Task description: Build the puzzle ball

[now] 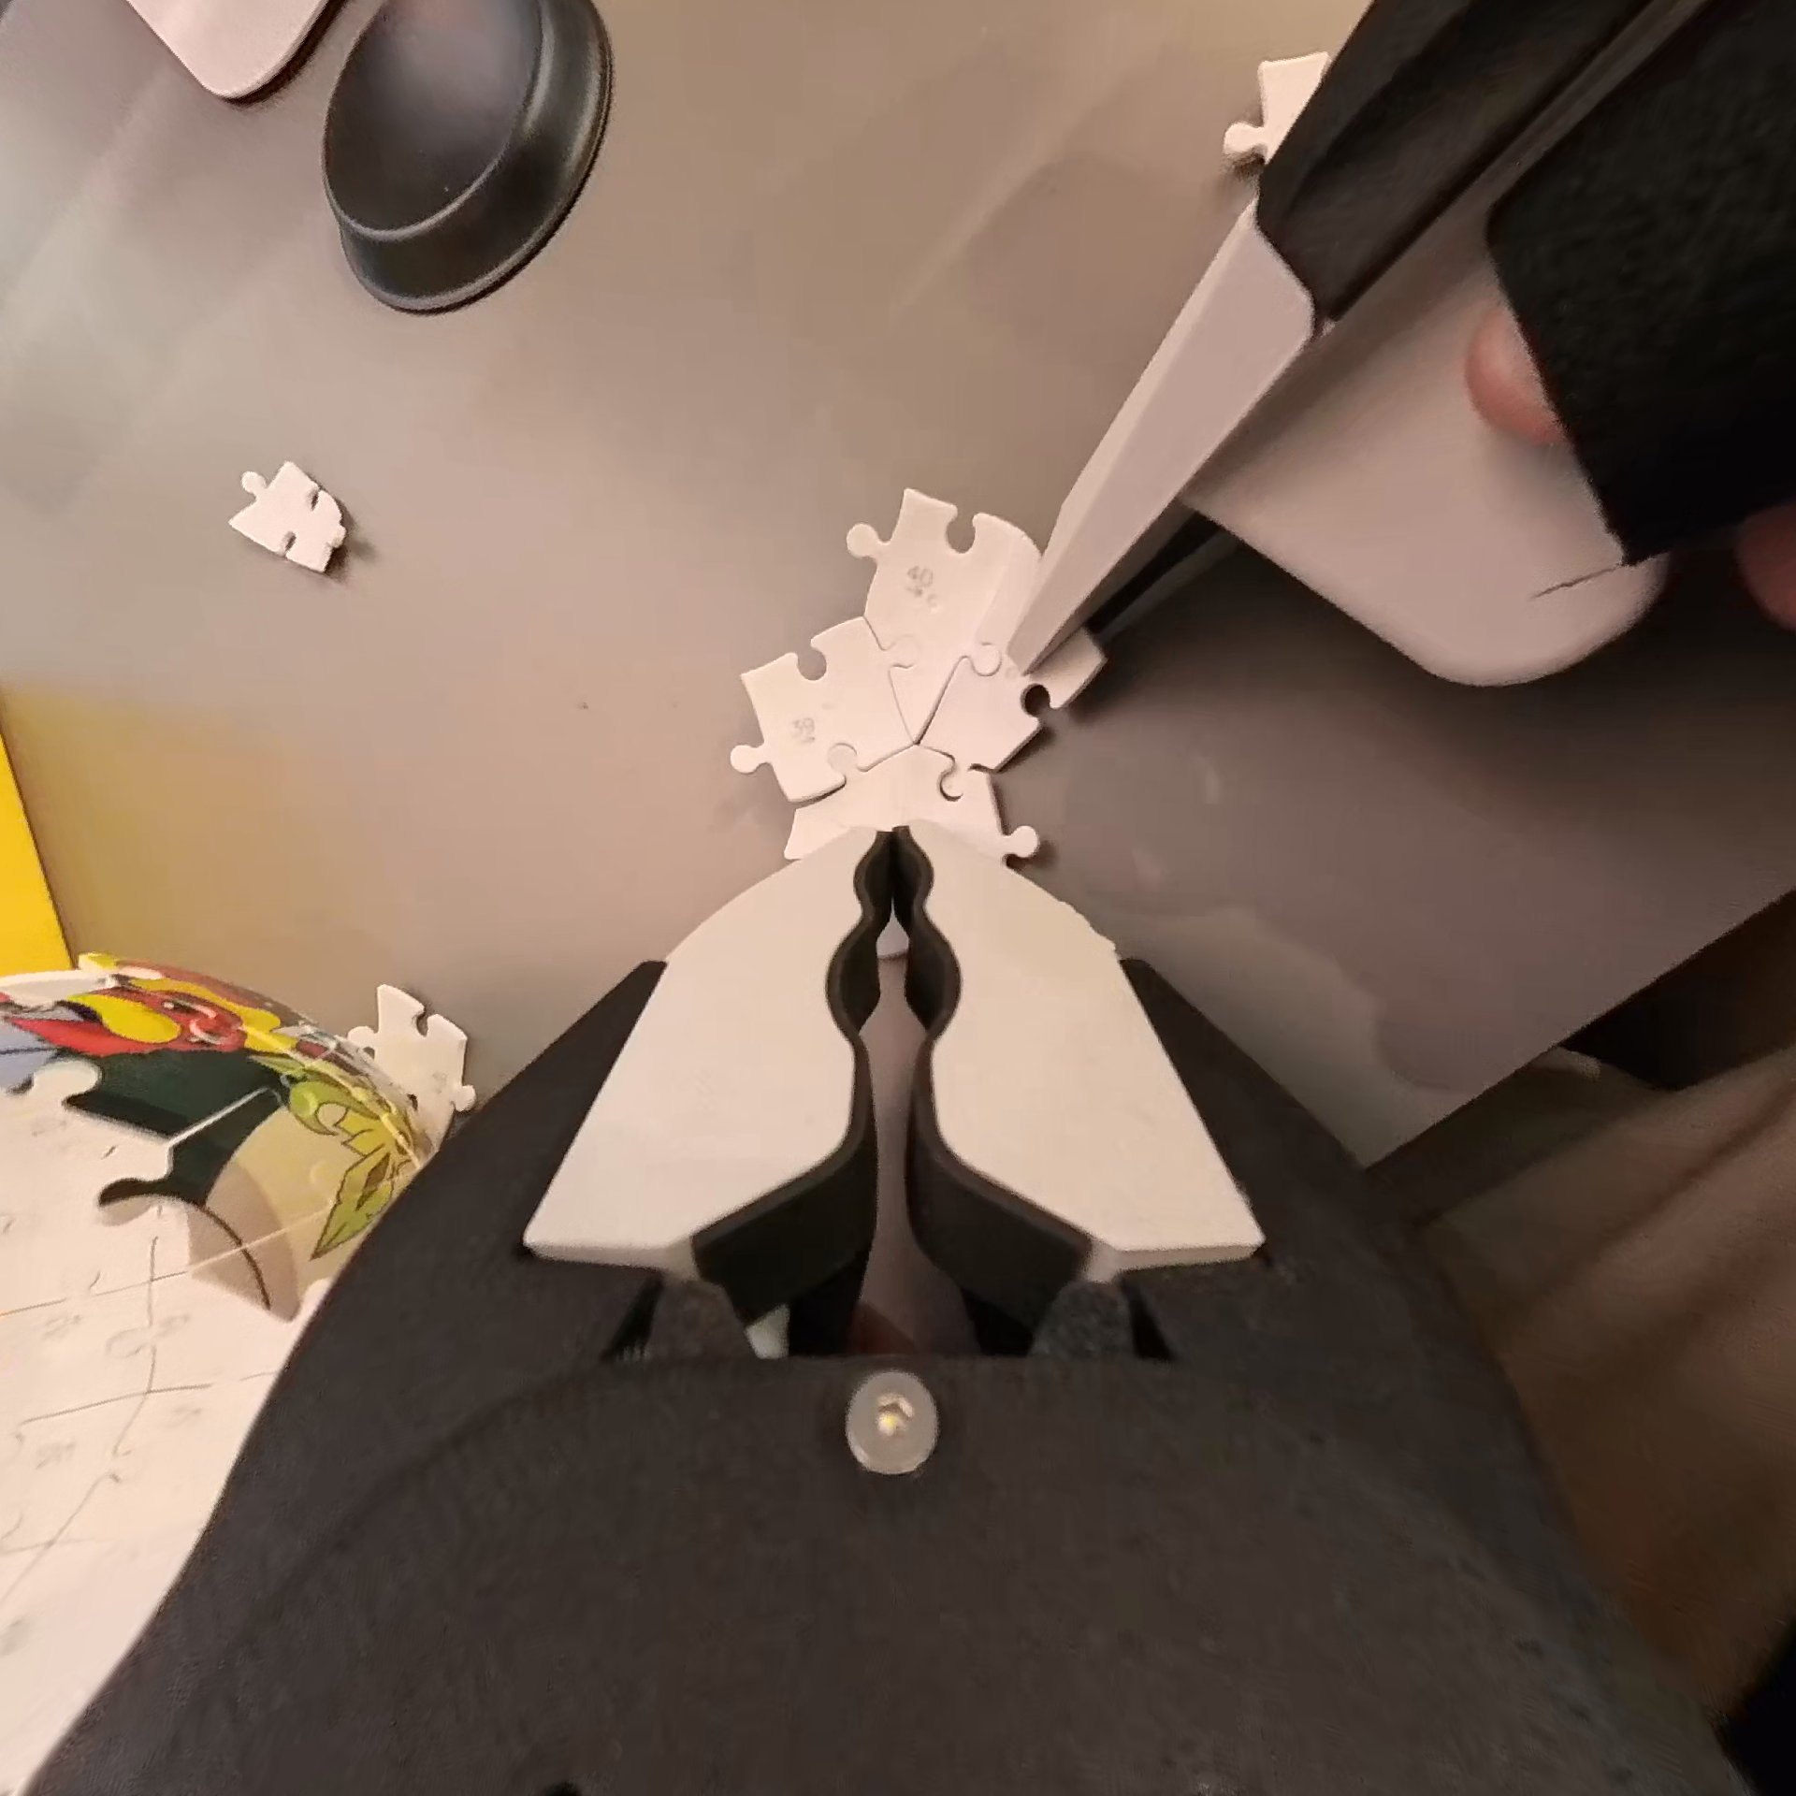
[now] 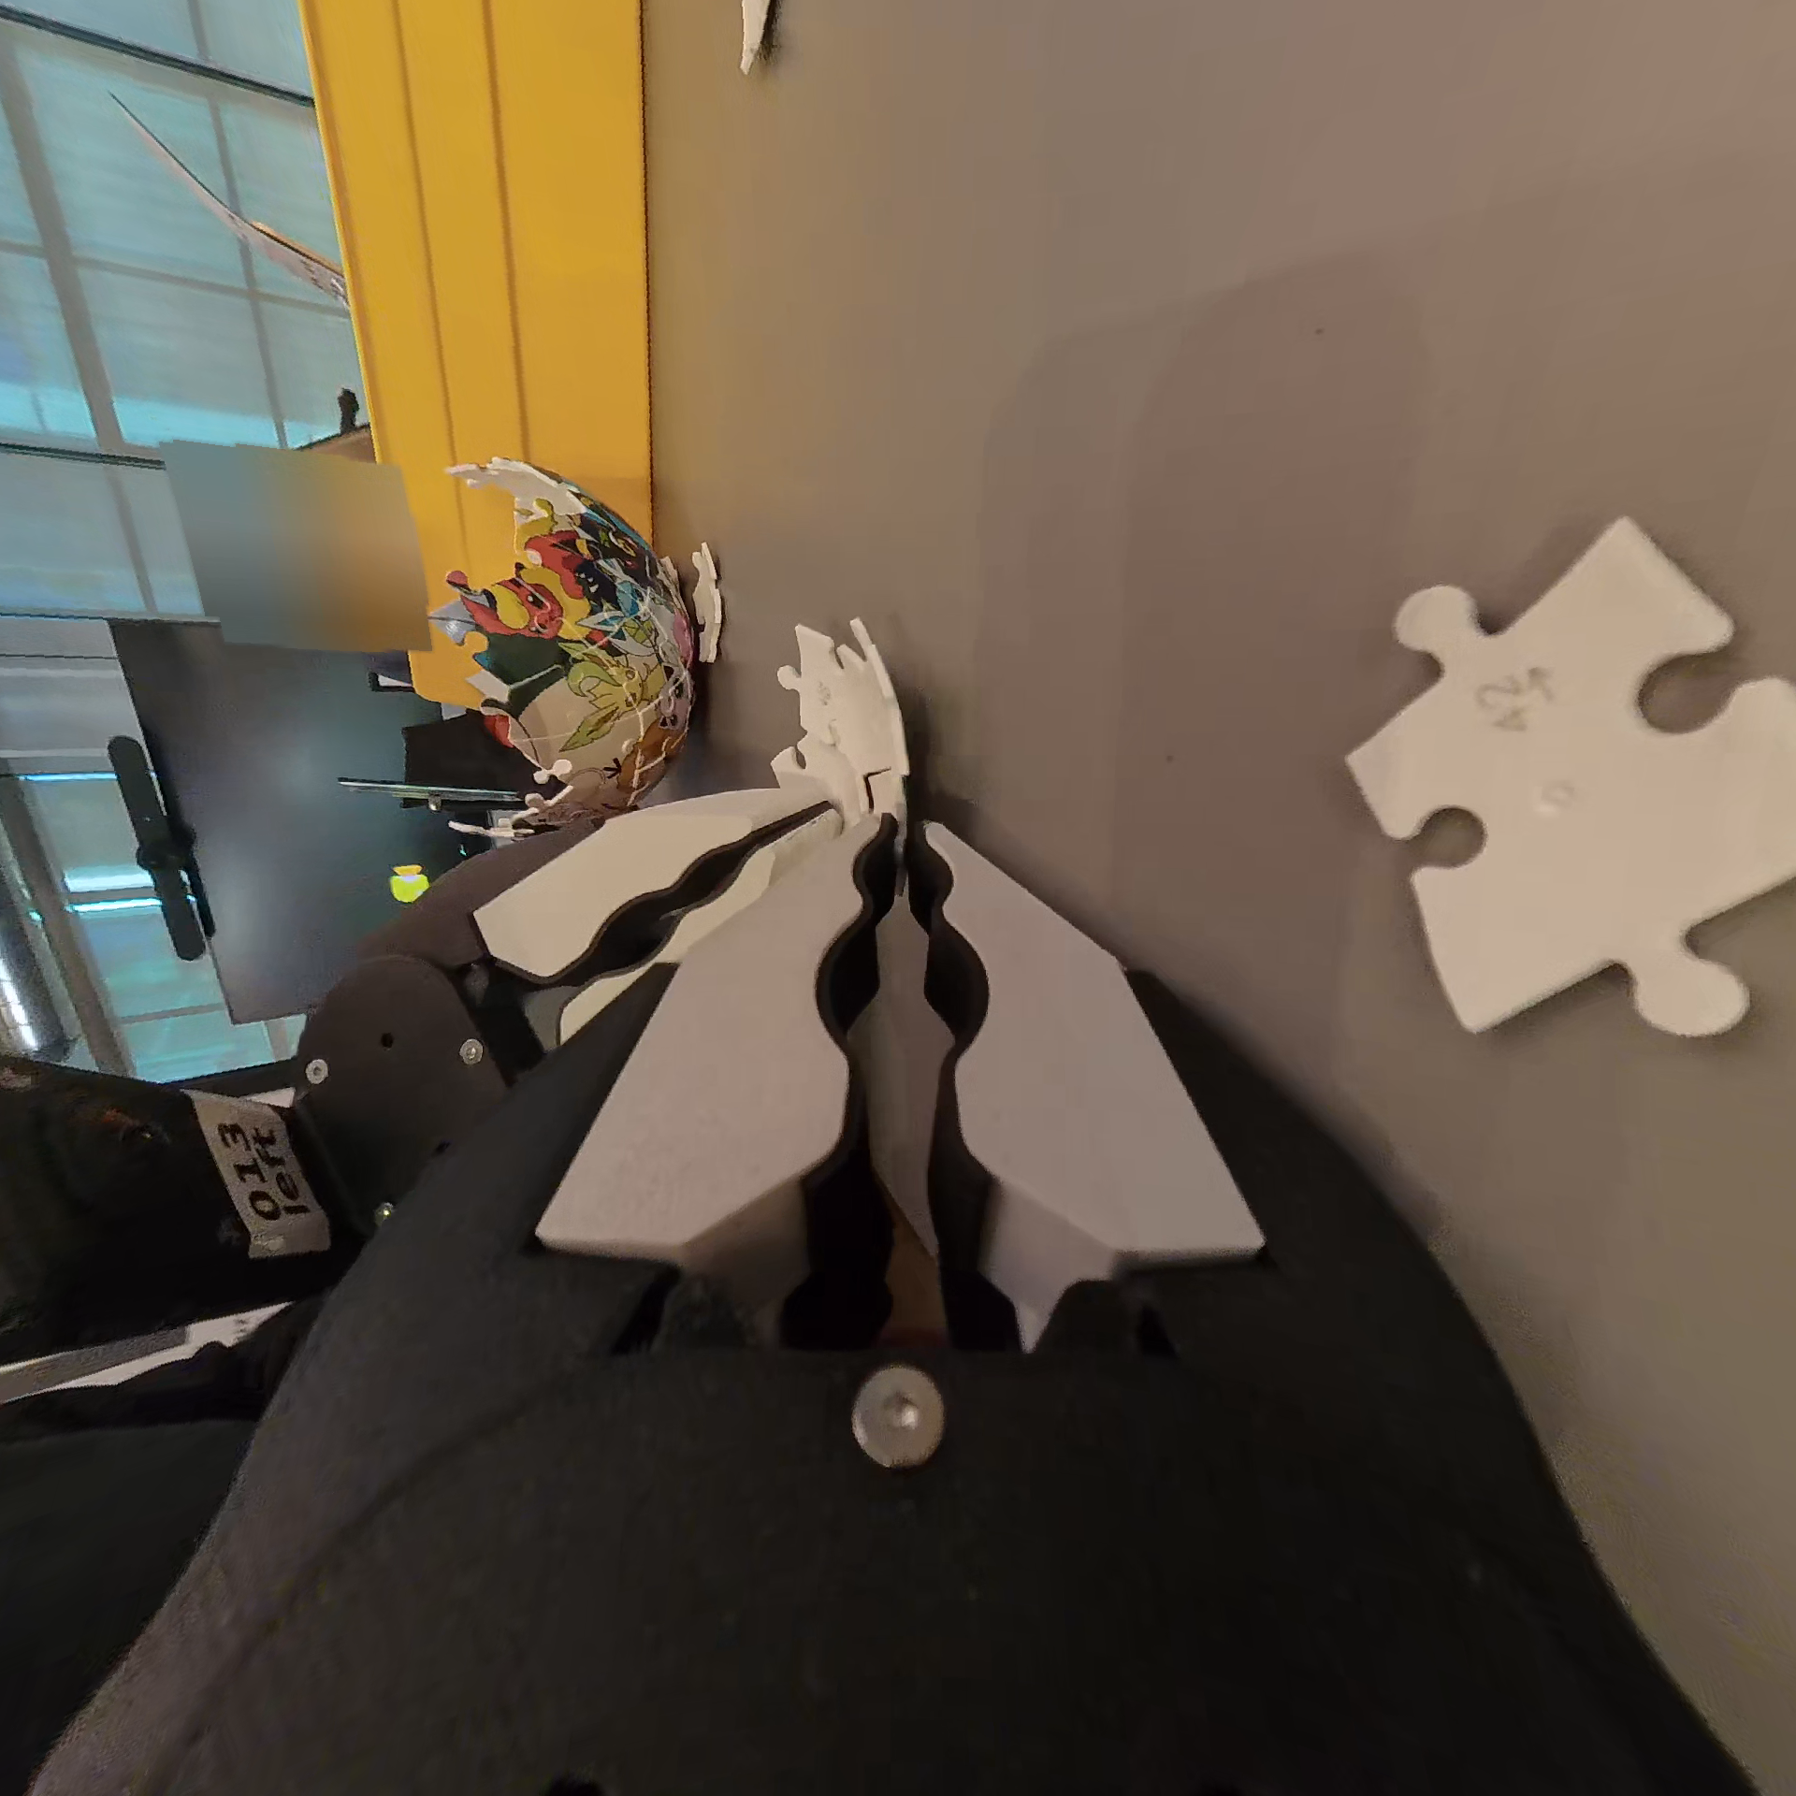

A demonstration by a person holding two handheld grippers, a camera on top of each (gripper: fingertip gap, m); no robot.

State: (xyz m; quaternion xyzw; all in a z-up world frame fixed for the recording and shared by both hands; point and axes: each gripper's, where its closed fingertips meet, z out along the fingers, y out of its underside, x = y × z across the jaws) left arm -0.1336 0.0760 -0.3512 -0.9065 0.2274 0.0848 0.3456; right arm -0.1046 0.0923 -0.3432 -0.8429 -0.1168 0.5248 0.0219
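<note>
A joined cluster of white puzzle pieces (image 1: 875, 709), blank side up, is held just above the grey table (image 1: 680, 408). My left gripper (image 1: 894, 855) is shut on its near edge. My right gripper (image 1: 1045, 661) comes in from the upper right and is shut on the cluster's right-hand piece. In the right wrist view the cluster (image 2: 846, 719) stands edge-on at my right gripper's (image 2: 902, 846) tips, with the left gripper (image 2: 821, 811) pinching it from the left. The half-built colourful puzzle ball (image 1: 194, 1098) sits at the lower left; it also shows in the right wrist view (image 2: 583, 661).
Loose white pieces lie on the table (image 1: 292, 510), beside the ball (image 1: 418, 1050) and behind the right gripper (image 1: 1273, 107). A large loose piece (image 2: 1574, 777) lies right of my right gripper. A black round object (image 1: 466, 146) stands at the back. A yellow panel (image 2: 486, 243) borders the table. My left and right fingertips are right by each other. Both grippers' tips are roughly 20 cm from the black round object (image 1: 466, 146).
</note>
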